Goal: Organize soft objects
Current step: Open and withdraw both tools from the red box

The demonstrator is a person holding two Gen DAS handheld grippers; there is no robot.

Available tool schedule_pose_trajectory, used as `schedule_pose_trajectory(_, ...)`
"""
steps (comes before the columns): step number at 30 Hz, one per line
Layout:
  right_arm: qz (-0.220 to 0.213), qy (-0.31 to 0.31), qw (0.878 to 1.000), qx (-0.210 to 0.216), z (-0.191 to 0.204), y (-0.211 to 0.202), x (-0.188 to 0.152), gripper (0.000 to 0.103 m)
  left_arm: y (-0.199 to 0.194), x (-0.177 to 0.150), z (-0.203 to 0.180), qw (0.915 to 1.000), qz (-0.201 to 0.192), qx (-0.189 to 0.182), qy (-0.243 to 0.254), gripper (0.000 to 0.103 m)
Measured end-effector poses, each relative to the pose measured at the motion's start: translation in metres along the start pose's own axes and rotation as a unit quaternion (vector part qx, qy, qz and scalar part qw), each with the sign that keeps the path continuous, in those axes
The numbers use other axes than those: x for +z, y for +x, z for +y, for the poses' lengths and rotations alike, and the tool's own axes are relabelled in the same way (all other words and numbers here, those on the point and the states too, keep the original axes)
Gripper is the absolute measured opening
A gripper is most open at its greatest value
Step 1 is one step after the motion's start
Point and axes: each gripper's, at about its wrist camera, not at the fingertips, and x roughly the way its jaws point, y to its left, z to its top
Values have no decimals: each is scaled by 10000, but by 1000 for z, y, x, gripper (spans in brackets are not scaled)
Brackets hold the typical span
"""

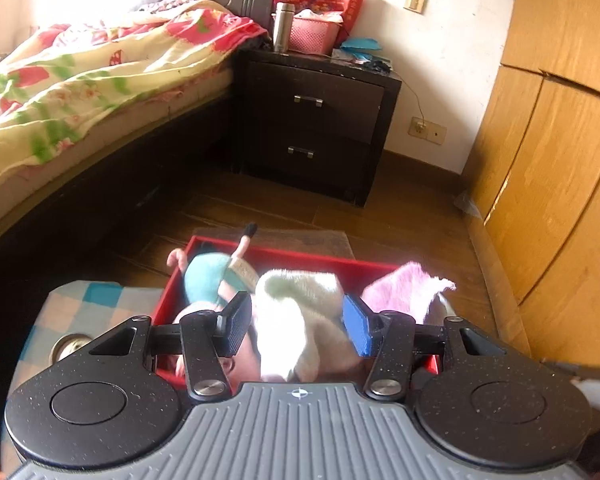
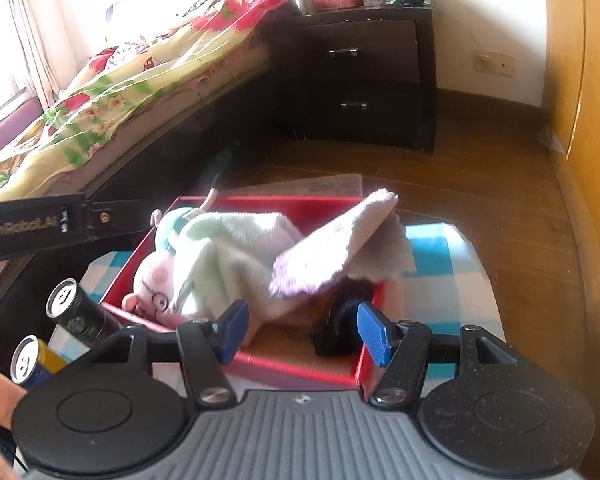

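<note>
**Ana:** Fingers first, on the left wrist view. What is the left gripper (image 1: pixel 298 322) doing?

**Ben:** Its jaws stand spread apart, gripping nothing. A white towel (image 1: pixel 300 320) bulges up between the two pads, and I cannot tell whether either pad touches it.

**Ana:** Where does that towel lie?

**Ben:** In the red box (image 1: pixel 172 292), draped over a pig plush (image 1: pixel 208 276) in a light blue top. A pink cloth (image 1: pixel 400 292) sticks up at the box's right side. The box sits on a blue checked mat (image 1: pixel 96 300), on the wooden floor (image 1: pixel 380 216) near a dark nightstand (image 1: pixel 316 120) and a bed (image 1: pixel 80 80).

**Ana:** Now the right wrist view.

**Ben:** The right gripper (image 2: pixel 300 332) is spread wide too, hovering over the near edge of the red box (image 2: pixel 320 374) with nothing in its grasp. A dark furry item (image 2: pixel 342 320), too blurred to name, lies between its blue pads. The white towel (image 2: pixel 228 248) covers the pig plush (image 2: pixel 156 284), whose bespectacled face peeks out at the left. The pink cloth (image 2: pixel 340 240) lies tilted up over the towel's right end. Two cans (image 2: pixel 72 308) stand just left of the box.
</note>
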Motion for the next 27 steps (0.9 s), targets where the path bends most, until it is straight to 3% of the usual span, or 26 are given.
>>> schedule_pose_trajectory(10, -33, -5, 9999, 165, 9, -24, -25, 39, -20, -42, 13, 9995, 247, 18, 219, 52)
schedule_pose_trajectory(20, 122, -198, 9994, 243, 18, -21, -37, 41, -20, -89, 28, 9964, 802, 21, 272, 52)
schedule_pose_trajectory(27, 217, -370, 9984, 374, 28, -21, -43, 43, -25, -115, 45, 9942, 1057, 211, 41, 53)
